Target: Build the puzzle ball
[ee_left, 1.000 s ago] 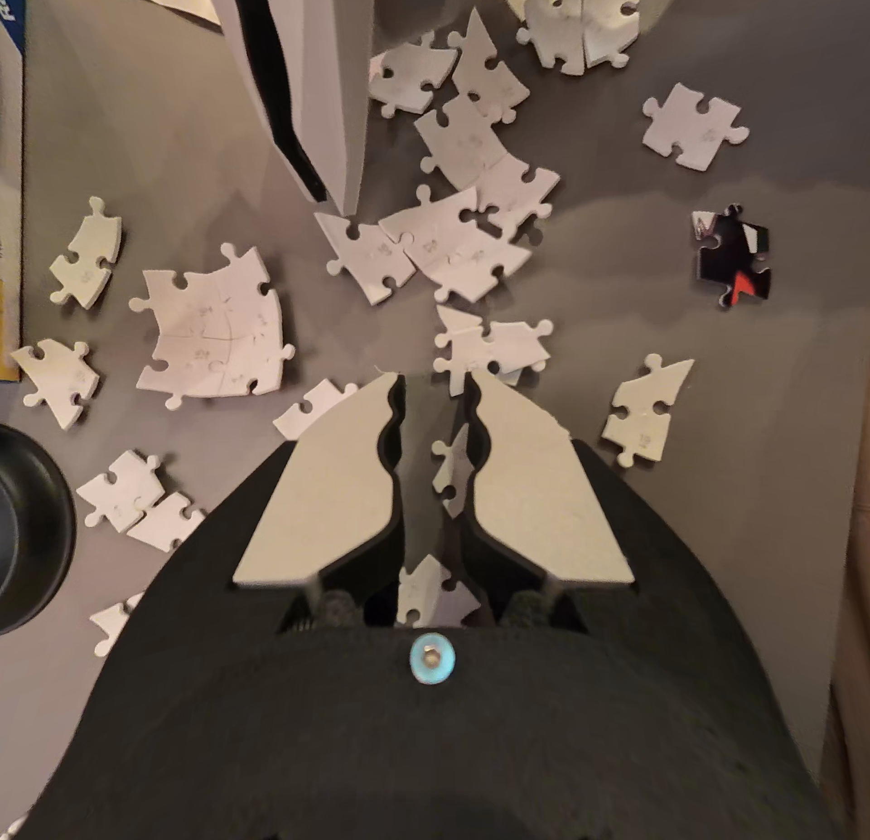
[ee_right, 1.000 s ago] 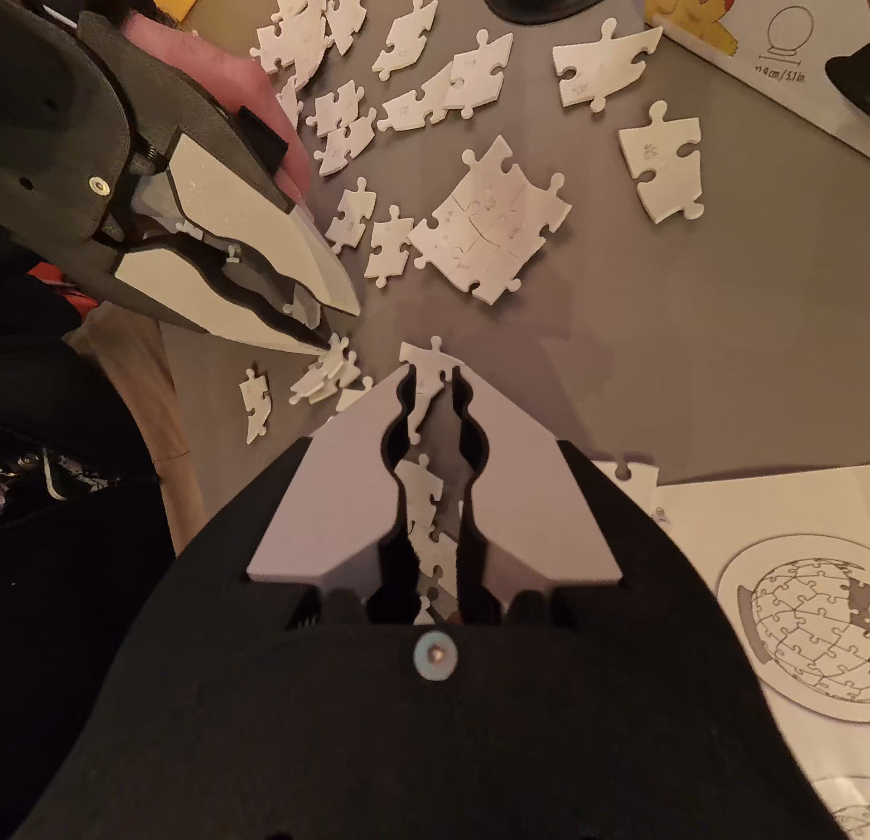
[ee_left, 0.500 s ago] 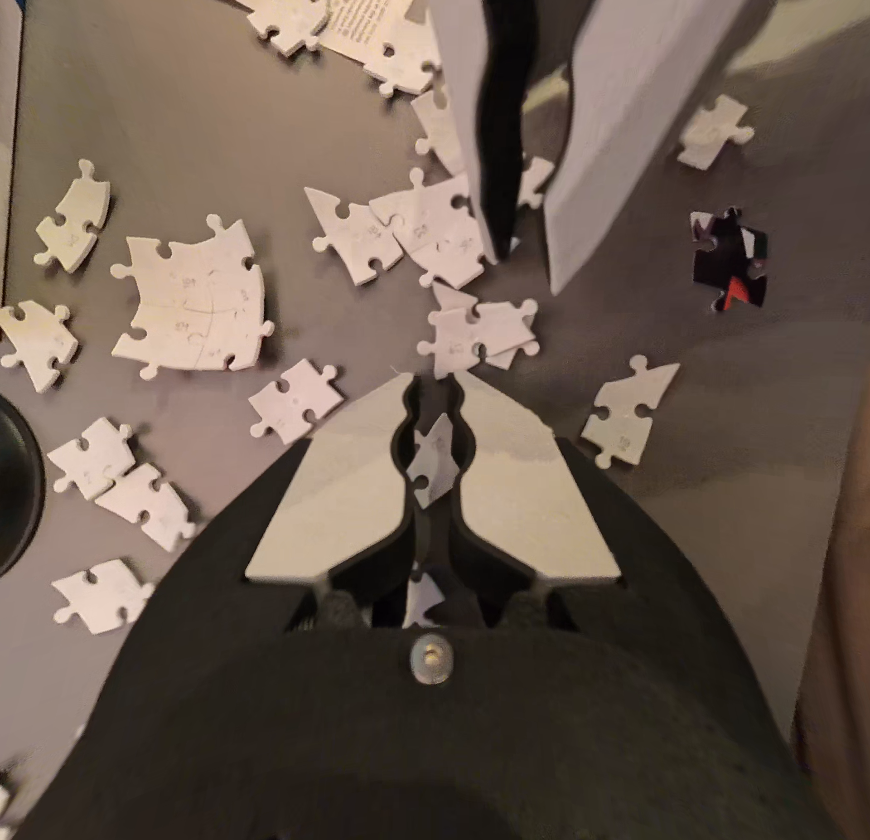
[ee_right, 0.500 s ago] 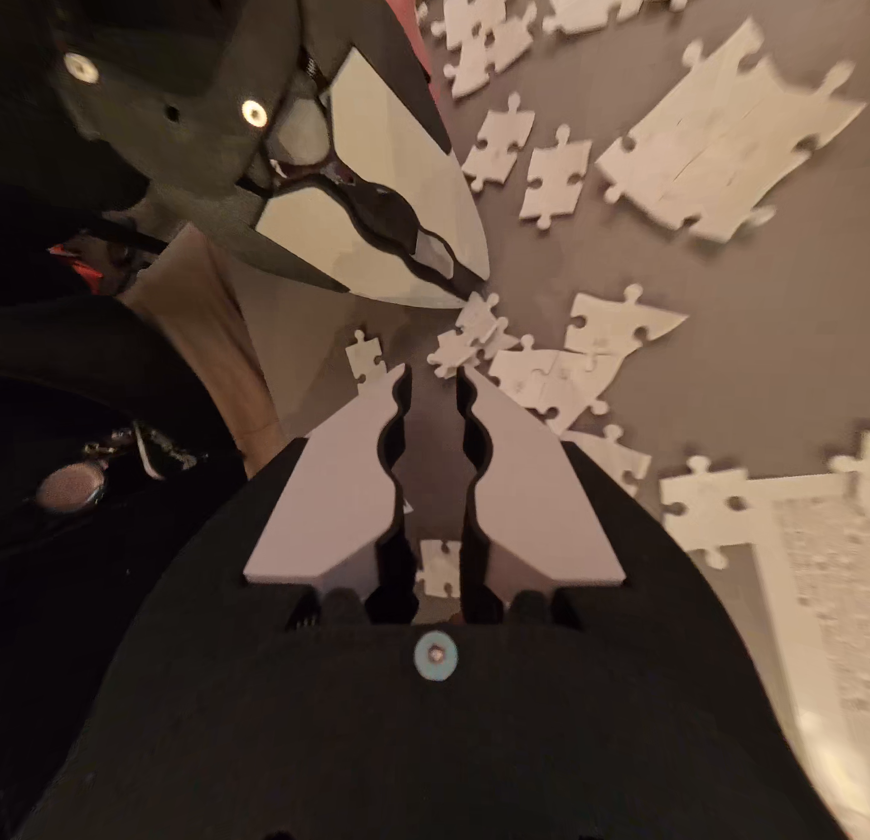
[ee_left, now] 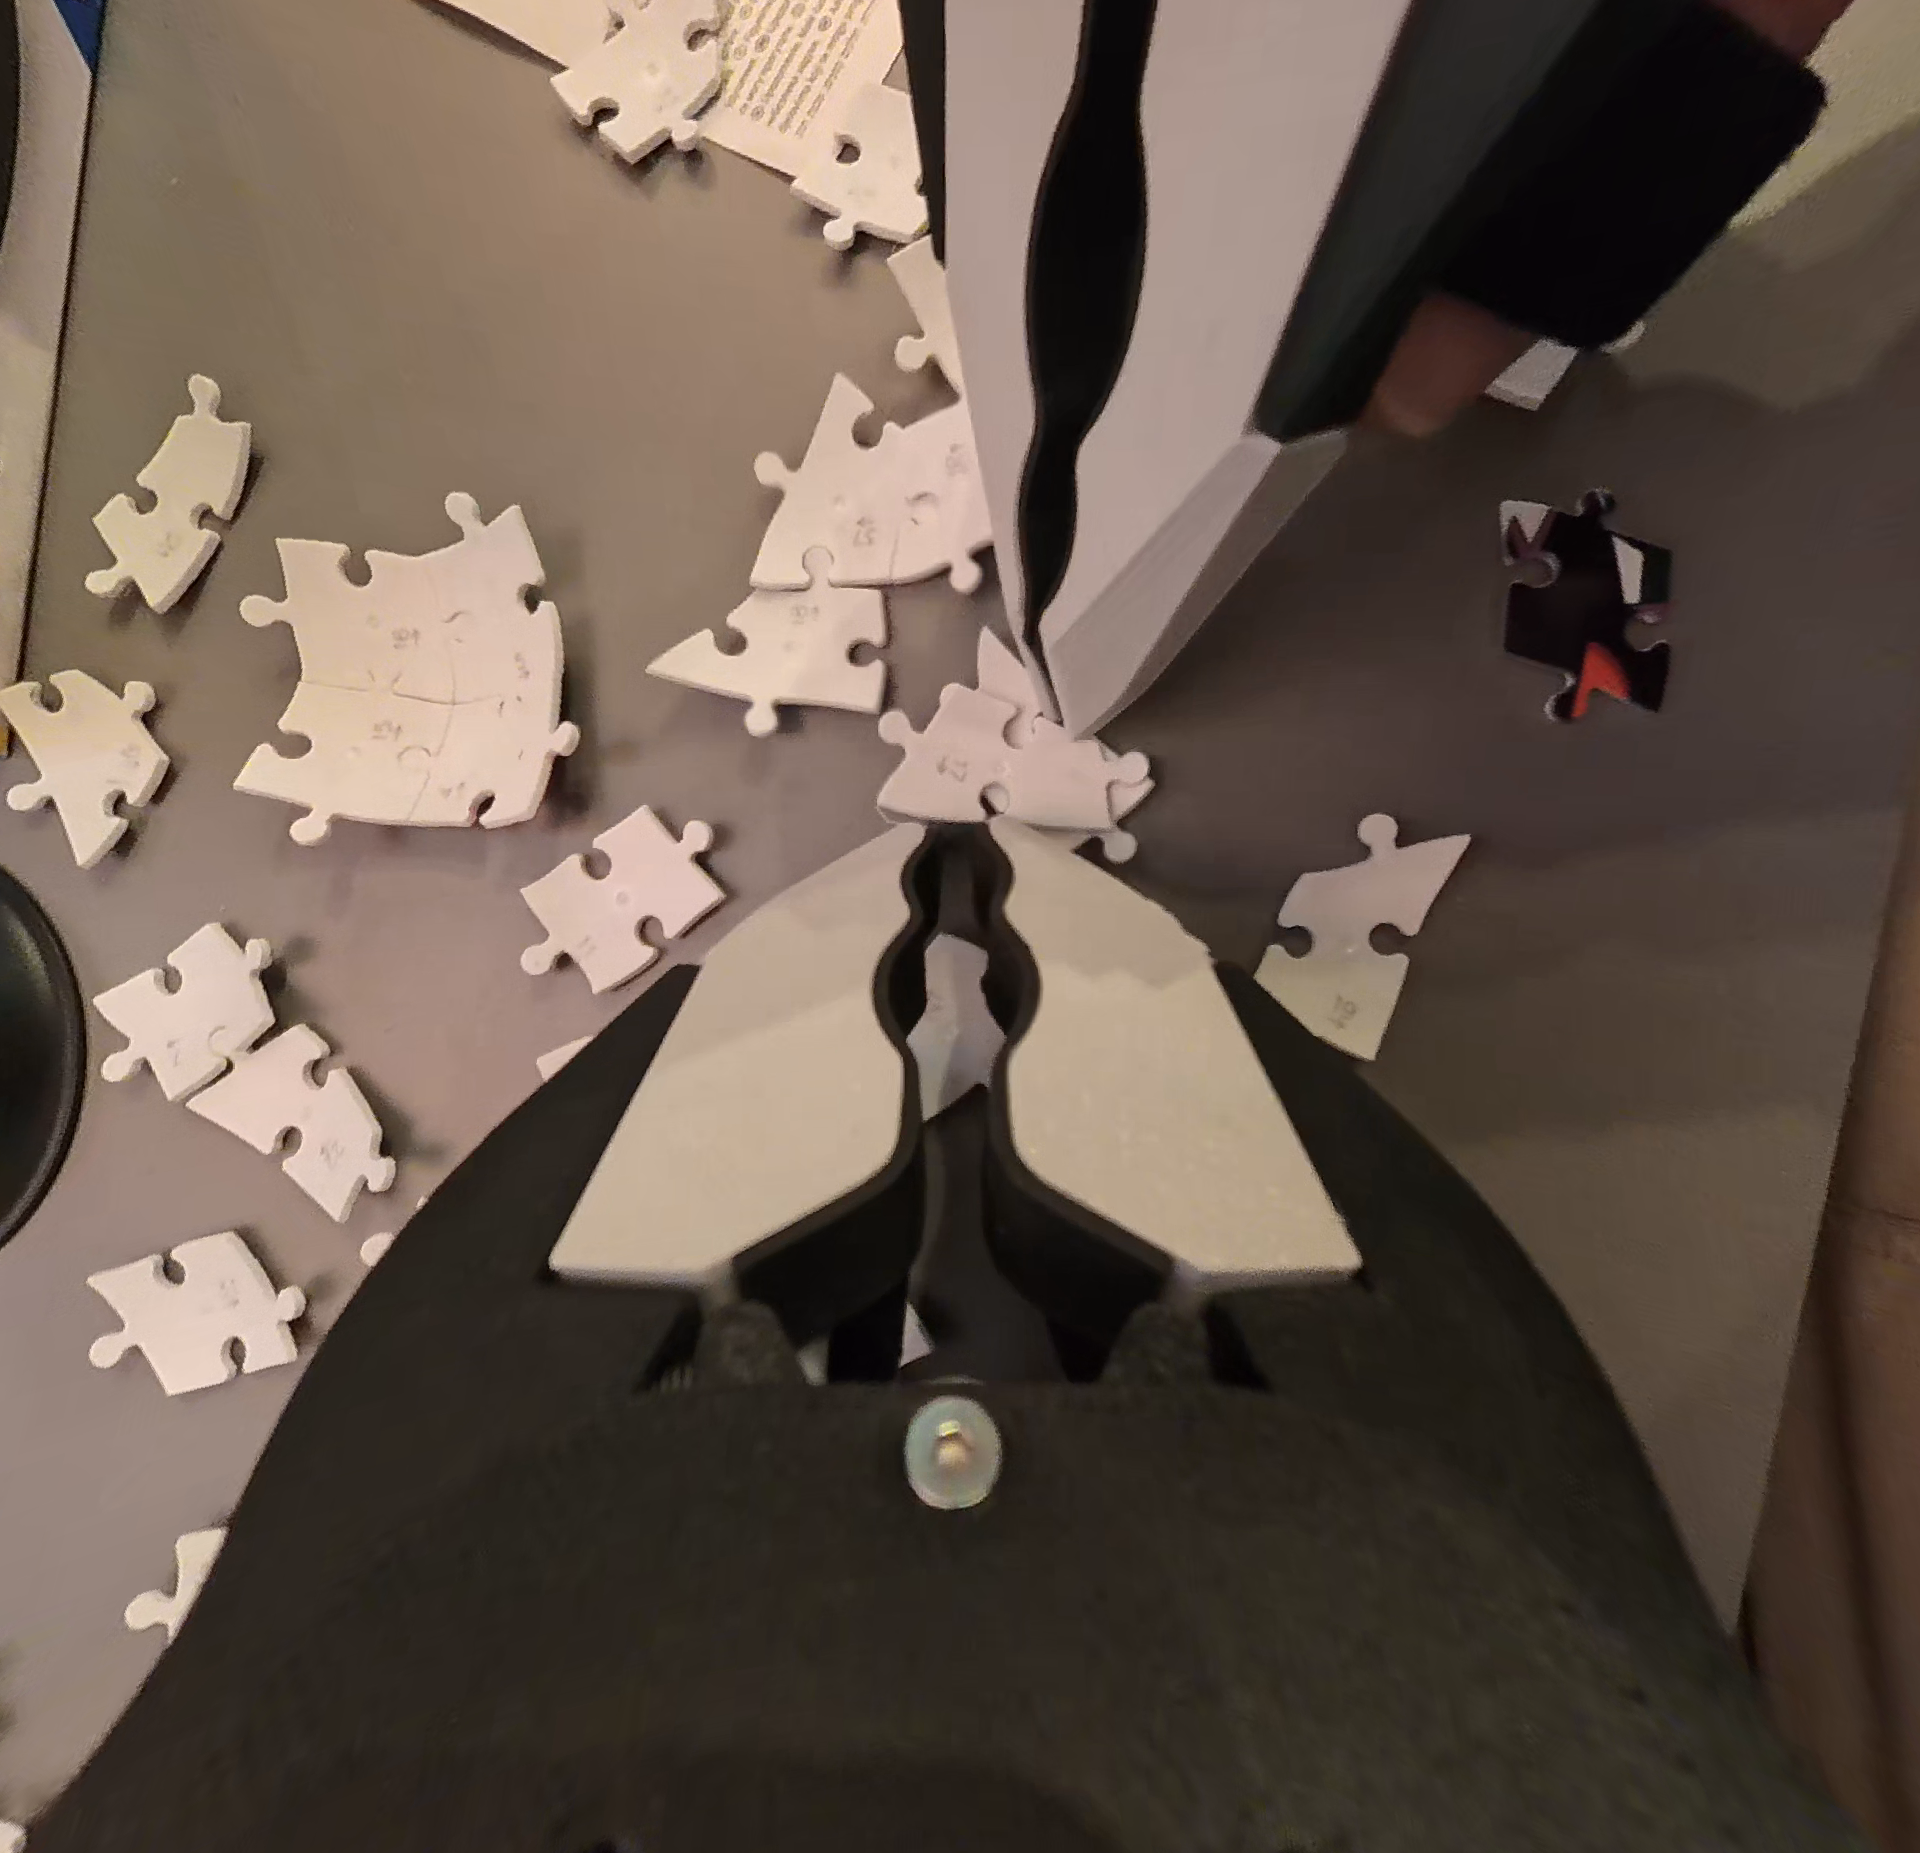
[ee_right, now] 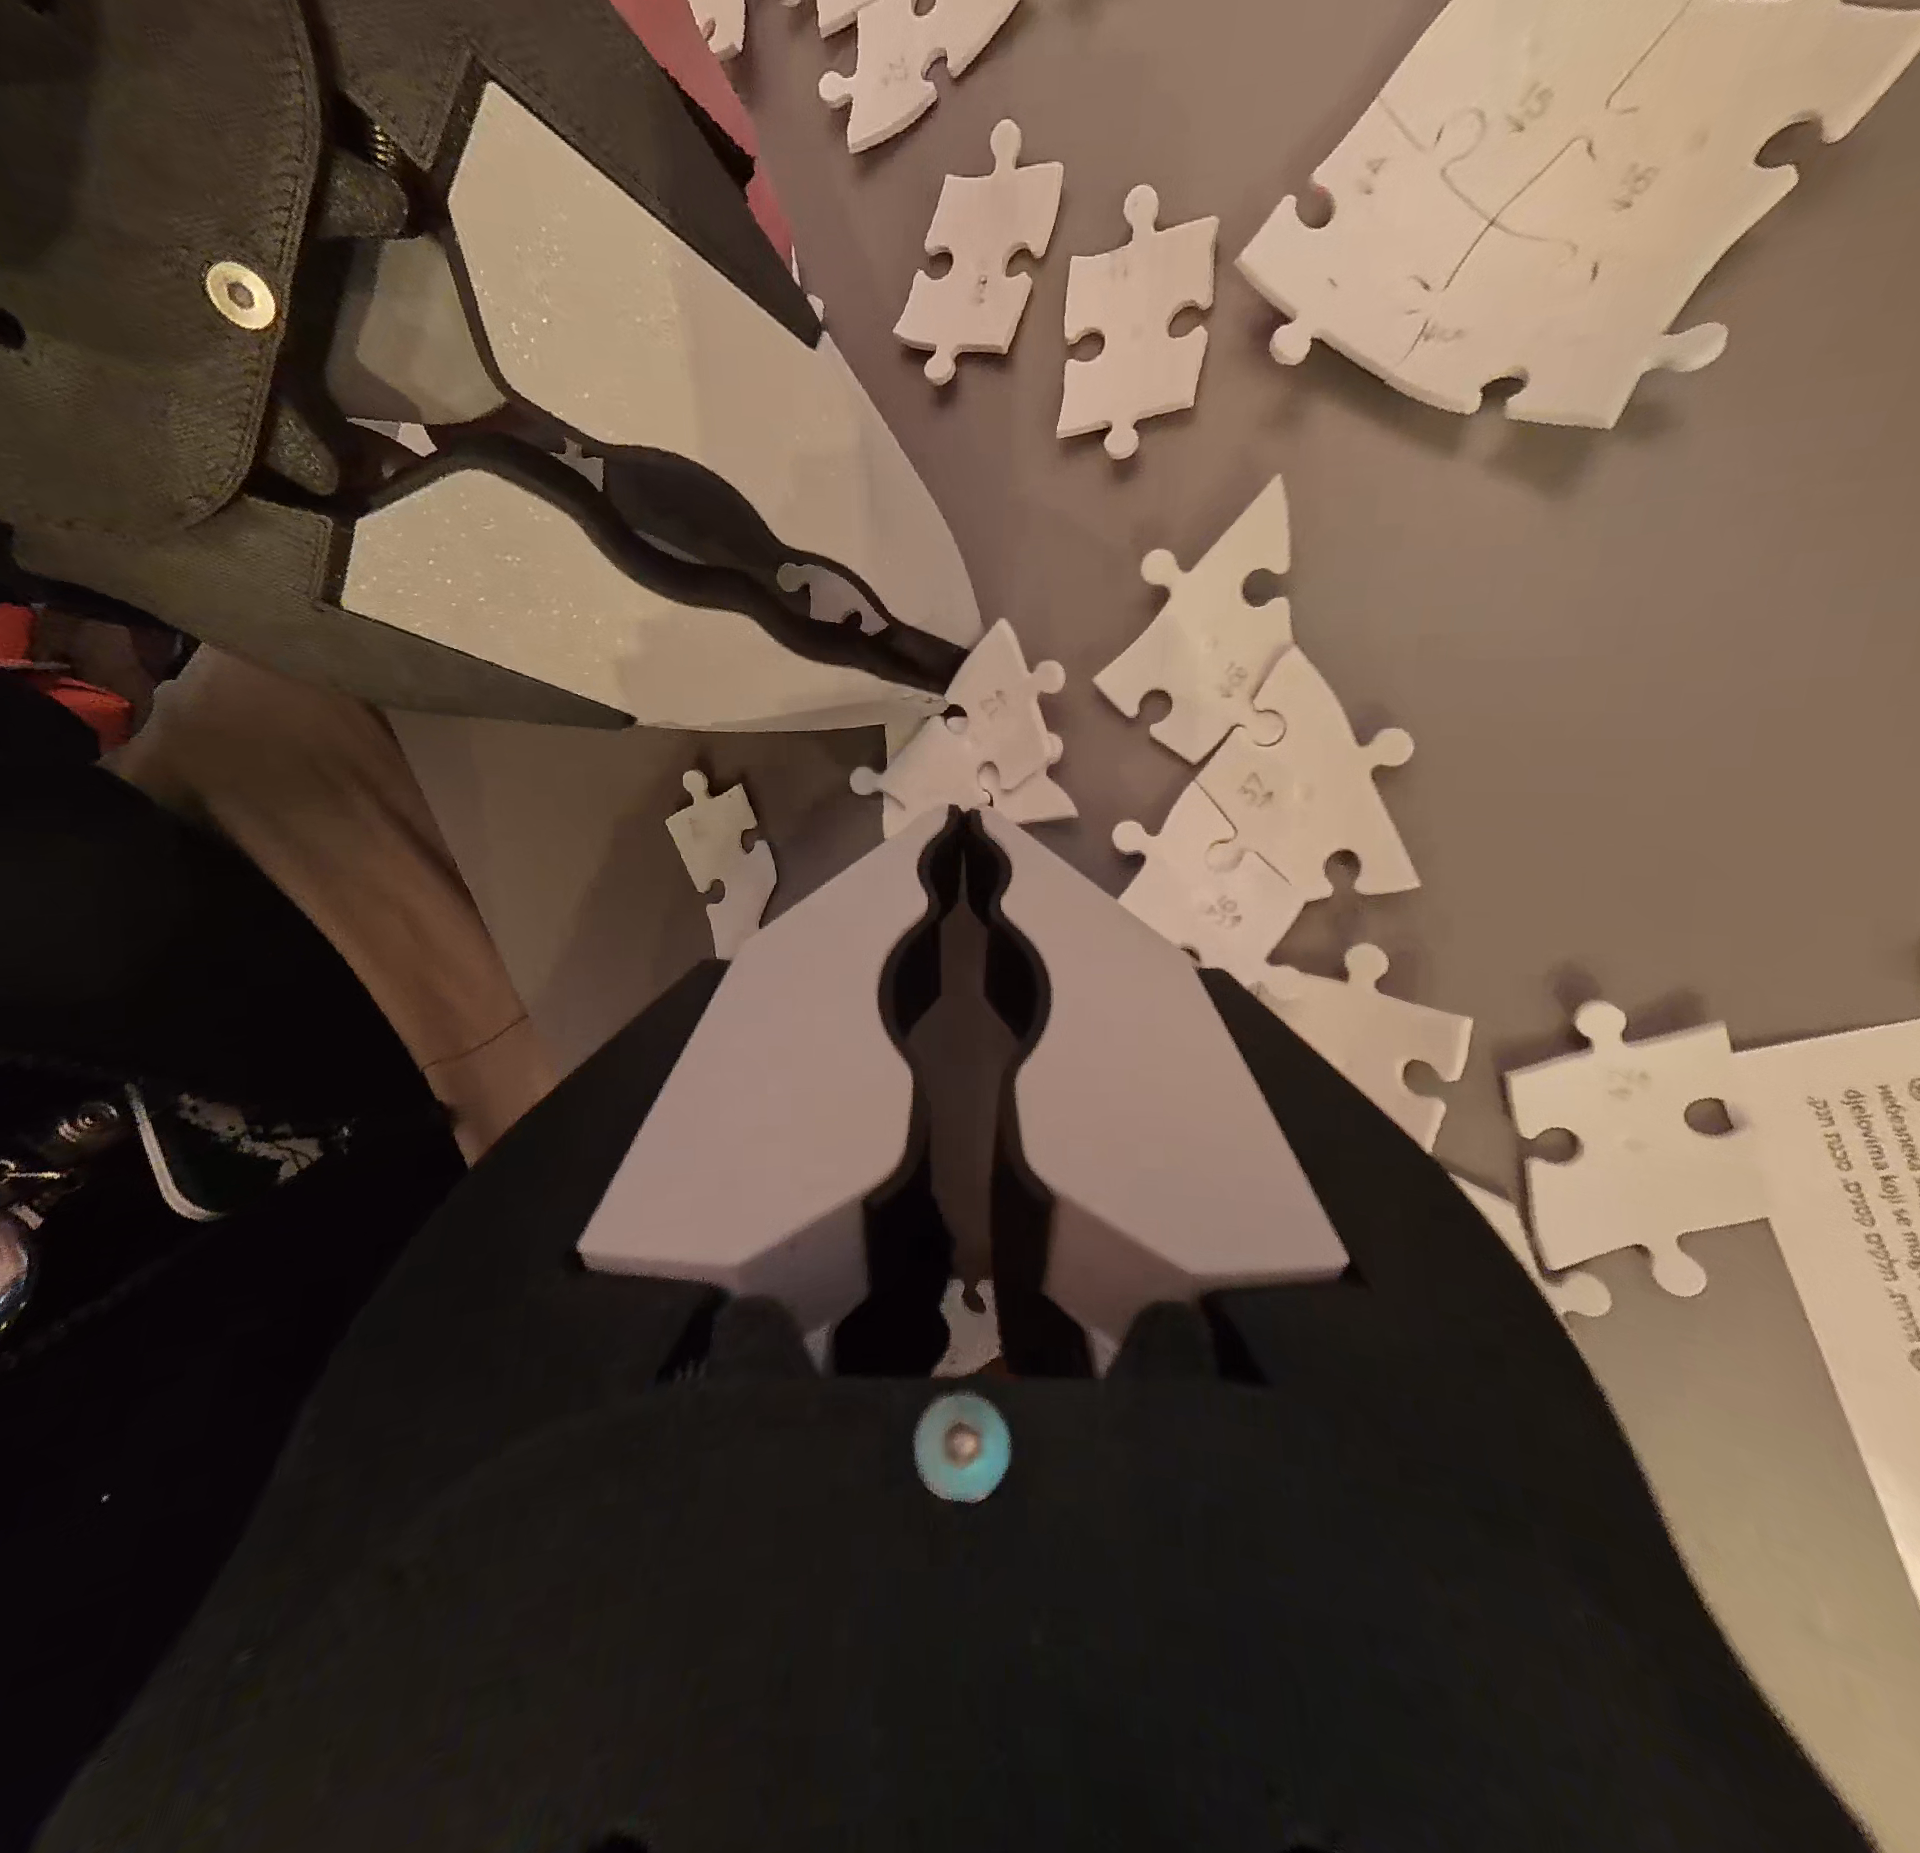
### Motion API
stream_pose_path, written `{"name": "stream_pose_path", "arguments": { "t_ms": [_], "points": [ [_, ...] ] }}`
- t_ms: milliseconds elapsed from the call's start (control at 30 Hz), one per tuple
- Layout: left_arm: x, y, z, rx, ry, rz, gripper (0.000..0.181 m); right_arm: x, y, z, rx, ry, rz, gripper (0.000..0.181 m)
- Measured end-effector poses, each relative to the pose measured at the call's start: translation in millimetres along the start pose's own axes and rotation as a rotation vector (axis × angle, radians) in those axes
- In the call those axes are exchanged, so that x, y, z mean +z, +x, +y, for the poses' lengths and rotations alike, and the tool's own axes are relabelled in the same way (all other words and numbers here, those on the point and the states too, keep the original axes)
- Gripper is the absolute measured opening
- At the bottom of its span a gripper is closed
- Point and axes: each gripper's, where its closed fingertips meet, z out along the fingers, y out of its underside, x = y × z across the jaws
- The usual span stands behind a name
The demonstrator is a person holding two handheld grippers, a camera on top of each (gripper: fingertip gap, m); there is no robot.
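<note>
Many white puzzle pieces lie face down on the grey table (ee_left: 1558,972). A small cluster of joined and overlapping pieces (ee_left: 966,764) lies between my two grippers; it also shows in the right wrist view (ee_right: 1003,712). My left gripper (ee_left: 961,839) is nearly closed, with a thin slit between the tips, which rest at the cluster's near edge. I see nothing between them. It enters the right wrist view from the left (ee_right: 951,676). My right gripper (ee_right: 963,821) is shut and empty, its tips at the cluster's other side. It comes down from the top of the left wrist view (ee_left: 1049,702).
An assembled curved patch of pieces (ee_left: 416,671) lies left of the cluster, and three joined pieces (ee_right: 1278,795) lie beside it. One piece lies coloured side up (ee_left: 1584,619) at the right. A printed leaflet (ee_right: 1849,1232), a black round stand (ee_left: 26,1055) and the table's edge (ee_left: 1849,1180) bound the area. Left and right tips are no more than a few centimetres apart.
Both grippers closed while moving in on the small cluster from opposite sides. The right one shut fully on air; the left one narrowed to a slit. Neither took up a piece.
</note>
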Motion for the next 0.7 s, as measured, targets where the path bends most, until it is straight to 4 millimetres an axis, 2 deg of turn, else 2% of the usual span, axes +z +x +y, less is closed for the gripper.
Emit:
{"name": "stream_pose_path", "arguments": {
  "t_ms": [133, 200, 333, 533, 700],
  "points": [
    [-3.4, -0.6, -0.4, -0.008, 0.010, 0.027, 0.021, -3.0, -2.4, -4.1, -0.020, 0.021, -0.008, 0.000],
    [-5.0, 2.6, -5.8, -0.037, 0.045, 0.070, 0.023, -1.8, -4.0, -4.1, -0.041, 0.017, -0.004, 0.000],
    [0.1, 6.7, -4.2, -0.048, 0.008, 0.114, 0.026, 2.2, -8.4, -2.7, -0.064, 0.003, -0.015, 0.000],
    [1.1, 9.5, -6.1, -0.116, 0.007, 0.157, 0.017, 1.5, -9.2, -0.6, -0.088, 0.002, -0.032, 0.000],
    [1.2, 12.6, -8.0, -0.187, 0.034, 0.187, 0.016, -1.6, -8.6, 0.5, -0.089, 0.007, -0.054, 0.000]
  ]
}}
